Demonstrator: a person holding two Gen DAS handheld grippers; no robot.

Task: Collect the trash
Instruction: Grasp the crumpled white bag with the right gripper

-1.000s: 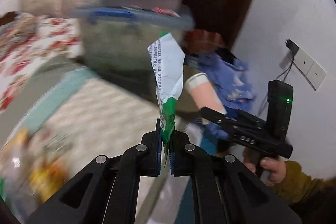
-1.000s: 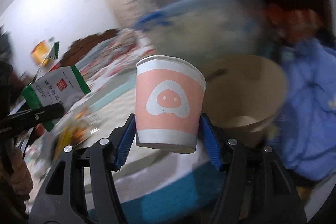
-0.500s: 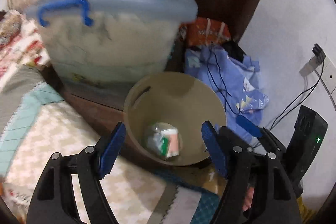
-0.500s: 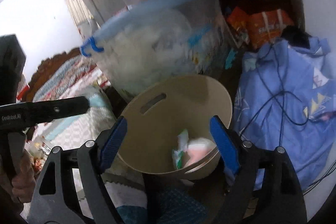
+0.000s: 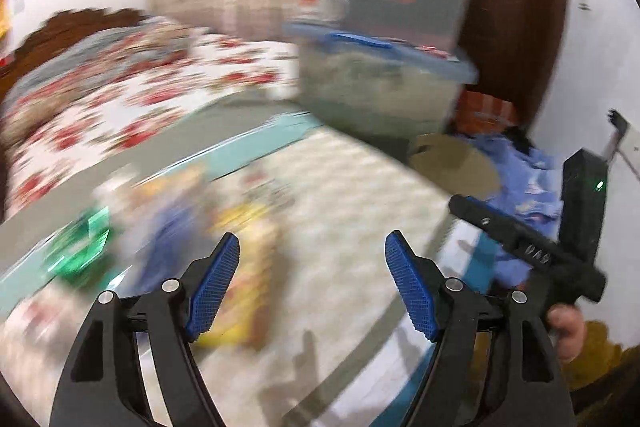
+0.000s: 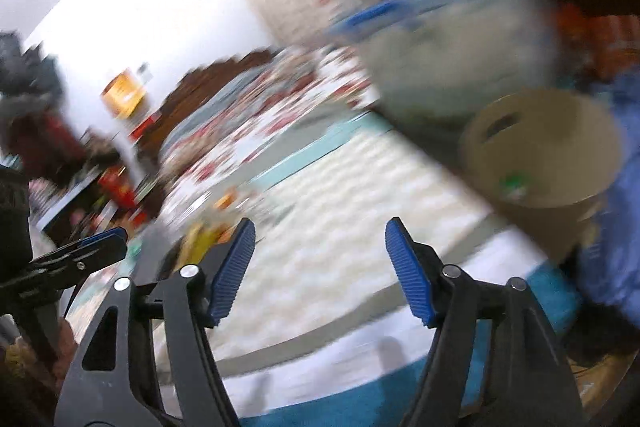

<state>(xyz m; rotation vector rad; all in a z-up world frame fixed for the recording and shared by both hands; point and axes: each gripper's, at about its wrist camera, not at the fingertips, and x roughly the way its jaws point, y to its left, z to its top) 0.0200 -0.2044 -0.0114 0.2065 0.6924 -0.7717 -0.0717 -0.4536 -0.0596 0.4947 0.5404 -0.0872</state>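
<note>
Both views are blurred by motion. My left gripper (image 5: 312,241) is open with nothing between its blue pads, over the pale patterned bed cover (image 5: 344,195). Blurred trash lies ahead of it to the left: a green packet (image 5: 80,251) and a yellow packet (image 5: 240,219). The tan bin (image 5: 456,163) stands to the right, beside the bed. My right gripper (image 6: 320,227) has empty jaws that are closing, over the same cover. The bin (image 6: 560,155) sits at its upper right with something green (image 6: 516,185) inside. Each view catches one of the other gripper's fingers (image 5: 500,227) (image 6: 80,255).
Two stacked clear storage boxes (image 5: 384,87) stand behind the bin. A blue cloth (image 5: 532,179) is heaped at the bin's right, below a wall socket (image 5: 620,131). A red floral quilt (image 5: 120,87) covers the far bed. A hand (image 5: 564,327) grips the right tool.
A second ago the left gripper held a green-white wrapper and the right a pink cup. Both opened over the bin, leaving them inside, and have swung left towards the bed.
</note>
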